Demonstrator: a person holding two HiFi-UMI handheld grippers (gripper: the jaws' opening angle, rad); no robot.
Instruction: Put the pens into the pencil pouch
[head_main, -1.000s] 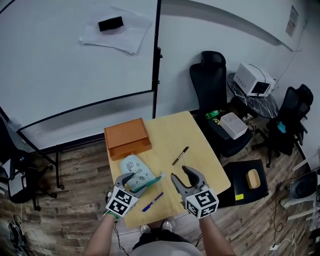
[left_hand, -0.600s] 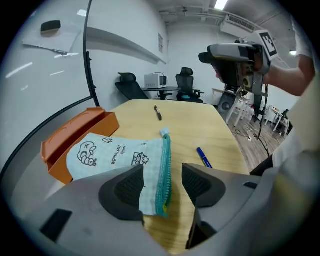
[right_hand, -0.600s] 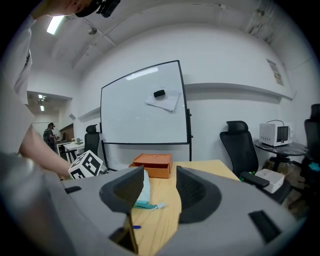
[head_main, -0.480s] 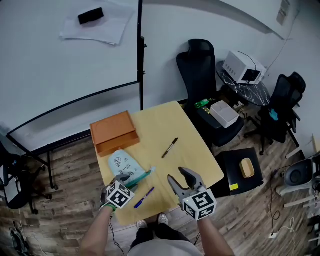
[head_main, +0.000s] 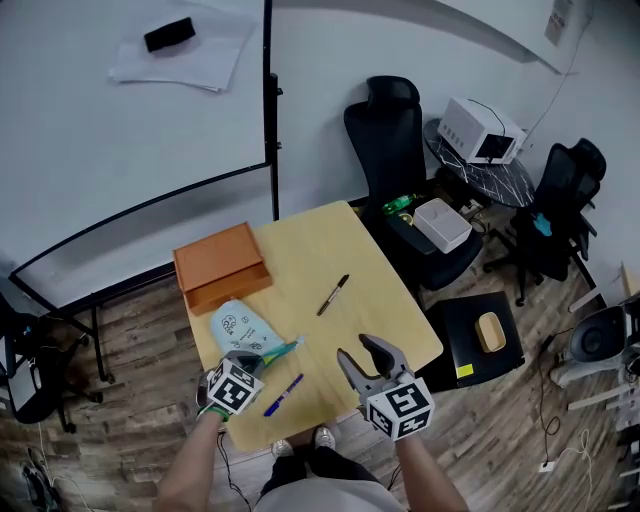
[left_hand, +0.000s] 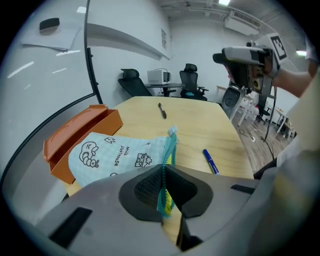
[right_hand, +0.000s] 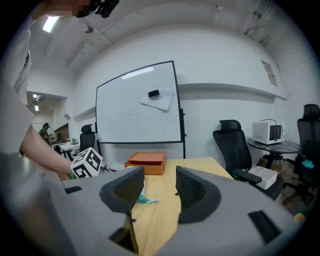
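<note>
The light blue pencil pouch with doodle print lies on the wooden table, its teal zipper edge toward me. My left gripper has just closed its jaws and is shut on that zipper edge. A blue pen lies just right of the pouch, near the table's front edge. Farther back lies a black pen. My right gripper hovers open and empty over the front right of the table. In the right gripper view, its jaws frame the pouch and the table.
An orange box stands at the table's back left, behind the pouch. A whiteboard stands beyond the table. Black office chairs and a side table with a white appliance are to the right.
My left gripper has come down onto the pouch and its jaws have gone from wide open to shut on the zipper edge. The right gripper has shifted slightly.
</note>
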